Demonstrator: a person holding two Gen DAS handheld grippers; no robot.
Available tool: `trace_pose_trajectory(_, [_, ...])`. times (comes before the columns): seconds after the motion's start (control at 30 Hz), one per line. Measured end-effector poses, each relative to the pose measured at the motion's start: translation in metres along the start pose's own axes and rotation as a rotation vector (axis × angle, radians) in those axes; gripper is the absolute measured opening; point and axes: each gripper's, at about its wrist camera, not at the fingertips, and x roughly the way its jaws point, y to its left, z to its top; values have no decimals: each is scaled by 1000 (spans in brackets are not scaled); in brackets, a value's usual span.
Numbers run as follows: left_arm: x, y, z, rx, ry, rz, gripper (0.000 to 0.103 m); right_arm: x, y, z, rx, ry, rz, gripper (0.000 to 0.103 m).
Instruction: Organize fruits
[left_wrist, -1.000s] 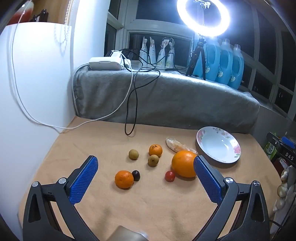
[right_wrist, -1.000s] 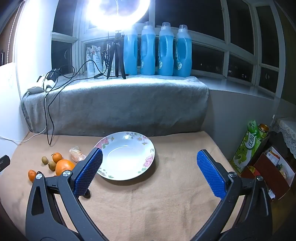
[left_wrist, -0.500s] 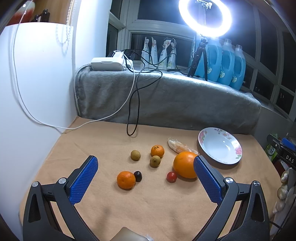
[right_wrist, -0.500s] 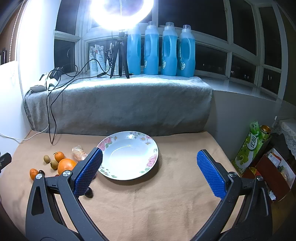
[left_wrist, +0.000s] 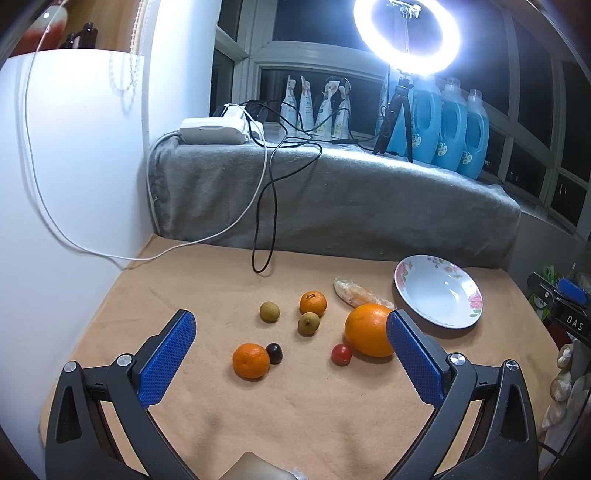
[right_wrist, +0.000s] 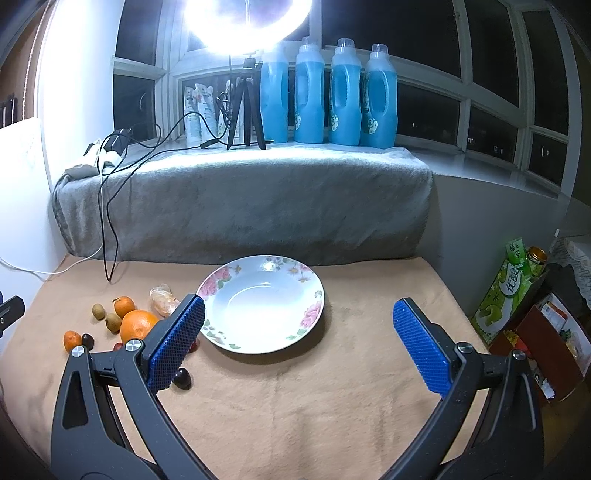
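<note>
Nothing sorted yet: left tongs (left_wrist: 291, 345) gaping wide and empty above scattered small orange mandarins (left_wrist: 250, 360), brown longans (left_wrist: 269, 311), big round orange (left_wrist: 368, 335) on tan-cloth worktop (left_wrist: 295, 413); white floral-rimmed plate (right_wrist: 295, 341) bare; right tongs (right_wrist: 295, 341) wide, empty

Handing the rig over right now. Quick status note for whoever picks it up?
Left gripper: open, holding nothing, above the tan cloth with the fruit cluster ahead of it.
Right gripper: open, holding nothing, facing the white floral-rimmed plate.
Plate holds no fruit yet.
On the cloth left of the plate: large orange, two small tangerines, two brownish round fruits, dark grape-like fruit, small red fruit, peeled segments in clear wrap. Another dark fruit lies nearer the right gripper.
Done: nothing. Left: presumably all fruit onto the plate.
</note>
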Motion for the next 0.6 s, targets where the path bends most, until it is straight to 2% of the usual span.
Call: trace_pose_trajectory(0.6, [1, -4, 0, 0, 1, 2, 103, 1, -1, 0, 3, 5, 3, 103])
